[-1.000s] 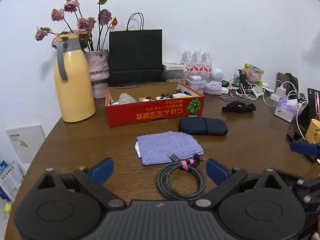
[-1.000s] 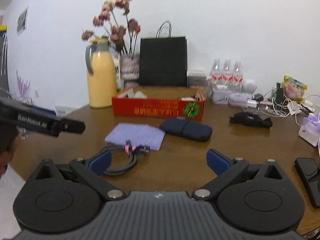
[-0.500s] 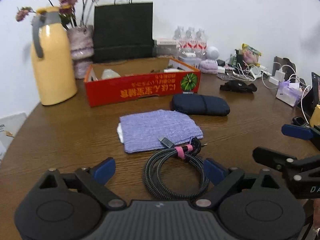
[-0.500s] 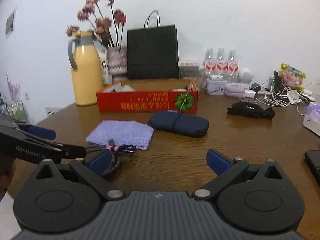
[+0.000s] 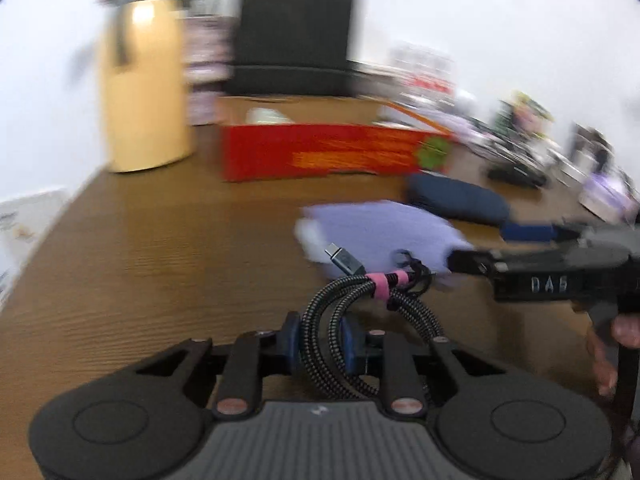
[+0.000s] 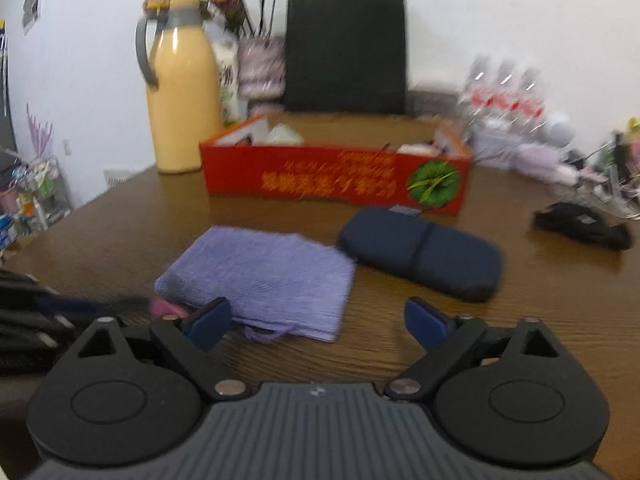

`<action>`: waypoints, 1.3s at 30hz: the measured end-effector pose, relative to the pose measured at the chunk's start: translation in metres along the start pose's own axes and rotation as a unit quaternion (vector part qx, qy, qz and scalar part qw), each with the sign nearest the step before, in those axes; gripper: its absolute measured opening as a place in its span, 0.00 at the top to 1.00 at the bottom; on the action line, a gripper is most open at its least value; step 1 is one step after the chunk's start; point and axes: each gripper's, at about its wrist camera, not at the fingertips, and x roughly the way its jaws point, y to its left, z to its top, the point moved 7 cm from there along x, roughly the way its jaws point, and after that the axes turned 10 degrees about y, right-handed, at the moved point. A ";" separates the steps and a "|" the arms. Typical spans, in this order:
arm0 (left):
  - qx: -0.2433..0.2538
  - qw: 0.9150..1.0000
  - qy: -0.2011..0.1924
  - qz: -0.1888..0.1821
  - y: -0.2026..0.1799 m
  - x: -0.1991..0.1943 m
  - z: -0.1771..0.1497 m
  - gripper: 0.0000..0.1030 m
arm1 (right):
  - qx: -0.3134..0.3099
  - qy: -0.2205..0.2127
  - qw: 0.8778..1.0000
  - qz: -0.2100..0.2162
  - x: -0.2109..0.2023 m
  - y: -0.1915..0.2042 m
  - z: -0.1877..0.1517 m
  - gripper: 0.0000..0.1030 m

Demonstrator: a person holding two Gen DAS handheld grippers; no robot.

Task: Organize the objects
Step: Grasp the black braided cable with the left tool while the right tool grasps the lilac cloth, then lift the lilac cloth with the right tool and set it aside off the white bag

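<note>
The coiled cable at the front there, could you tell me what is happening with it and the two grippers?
A person is tidying a wooden table with two handheld grippers. The left gripper has its jaws shut on the coiled cable, a braided coil bound with a pink tie. The right gripper hangs open over the near edge of the purple cloth, holding nothing. The dark blue case lies on the table in front of the red box.

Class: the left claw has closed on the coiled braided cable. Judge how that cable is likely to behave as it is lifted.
The coiled cable, gripped by the left claw, will probably hold its loop, since a pink strap binds the strands. Beyond the strap it looks floppy, so the free plug end may swing. Its braided sheath likely gives decent grip.
</note>
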 end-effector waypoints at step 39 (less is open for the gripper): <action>-0.051 0.998 0.012 -0.039 0.000 -0.024 -0.033 0.81 | -0.066 0.032 0.986 0.147 -0.008 0.082 -0.004 0.52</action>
